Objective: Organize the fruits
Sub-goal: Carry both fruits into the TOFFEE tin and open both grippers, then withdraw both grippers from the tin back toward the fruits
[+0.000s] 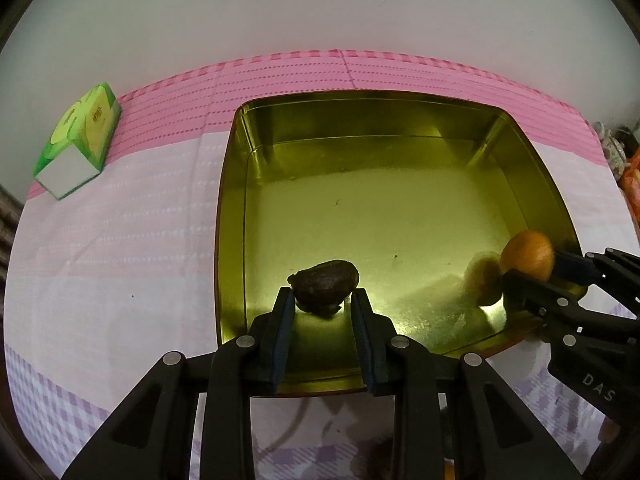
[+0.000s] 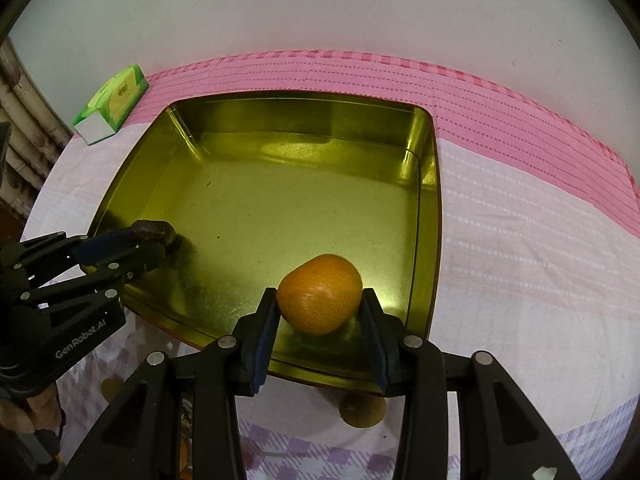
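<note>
Two hand-held grippers over a gold tin, each carrying one fruit. Nearest, the left gripper [image 1: 323,300] is clamped on a dark wrinkled fruit [image 1: 326,286], its blue pads set against the two sides at the widest part; the fruit hangs low over the tin's near left floor, and whether it touches the metal cannot be told. The skin looks shrivelled and matt, so it is probably light, somewhat soft and unlikely to slip; a firm squeeze could bruise or split it. The right gripper [image 2: 320,304] holds an orange [image 2: 320,294] across its middle, jaws at a moderate width, above the tin's near right corner. The orange appears firm, rounder and heavier, with a smooth dimpled peel; being round, it may roll once set down on the bare metal. A grip across the widest part suits both.

The tin [image 2: 424,208] is shallow, with raised walls and rounded corners; its floor is bare apart from a few specks. The near wall is the one obstacle, lying just under both sets of fingers. The two grippers stand apart, well clear of each other. Beyond, on the pink-and-white tablecloth [image 2: 520,220], a green tissue box [image 1: 80,140] sits well apart at far left, out of the way. A pale wall closes the scene.
</note>
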Demonstrator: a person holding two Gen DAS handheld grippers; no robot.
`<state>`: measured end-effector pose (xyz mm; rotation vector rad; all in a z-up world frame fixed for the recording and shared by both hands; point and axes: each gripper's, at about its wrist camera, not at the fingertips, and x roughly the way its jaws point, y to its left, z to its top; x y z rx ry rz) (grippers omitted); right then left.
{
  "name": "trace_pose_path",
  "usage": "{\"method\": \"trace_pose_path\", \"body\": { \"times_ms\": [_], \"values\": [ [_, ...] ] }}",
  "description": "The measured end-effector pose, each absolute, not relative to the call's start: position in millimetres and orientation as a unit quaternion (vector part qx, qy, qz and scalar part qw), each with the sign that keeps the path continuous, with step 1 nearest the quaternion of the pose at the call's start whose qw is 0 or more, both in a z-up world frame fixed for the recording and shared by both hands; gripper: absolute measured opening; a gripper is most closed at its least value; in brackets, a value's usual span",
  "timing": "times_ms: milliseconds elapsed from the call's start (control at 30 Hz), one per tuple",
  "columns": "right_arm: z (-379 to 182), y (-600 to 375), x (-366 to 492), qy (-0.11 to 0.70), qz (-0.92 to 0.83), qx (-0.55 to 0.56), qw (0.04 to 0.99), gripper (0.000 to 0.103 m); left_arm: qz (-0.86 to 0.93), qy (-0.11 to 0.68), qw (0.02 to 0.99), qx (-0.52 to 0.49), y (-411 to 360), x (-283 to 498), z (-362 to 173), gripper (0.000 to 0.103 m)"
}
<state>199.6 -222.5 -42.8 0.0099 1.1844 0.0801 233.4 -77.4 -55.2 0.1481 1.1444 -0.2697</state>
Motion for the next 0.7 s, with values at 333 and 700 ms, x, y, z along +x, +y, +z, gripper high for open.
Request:
{"method": "trace_pose_path", "body": {
  "times_ms": [333,700],
  "values": [
    [-25,-227,195,0.534,0.036,0.016,0.845,0.047,-0.125,0.531,0.835,0.071,-75,229,-51,0.031],
    [9,-228,167,0.51,0.036,0.023,0.859,0.048,-0.13,0.498,0.855,0.066,-66,205,-18,0.032]
  ]
}}
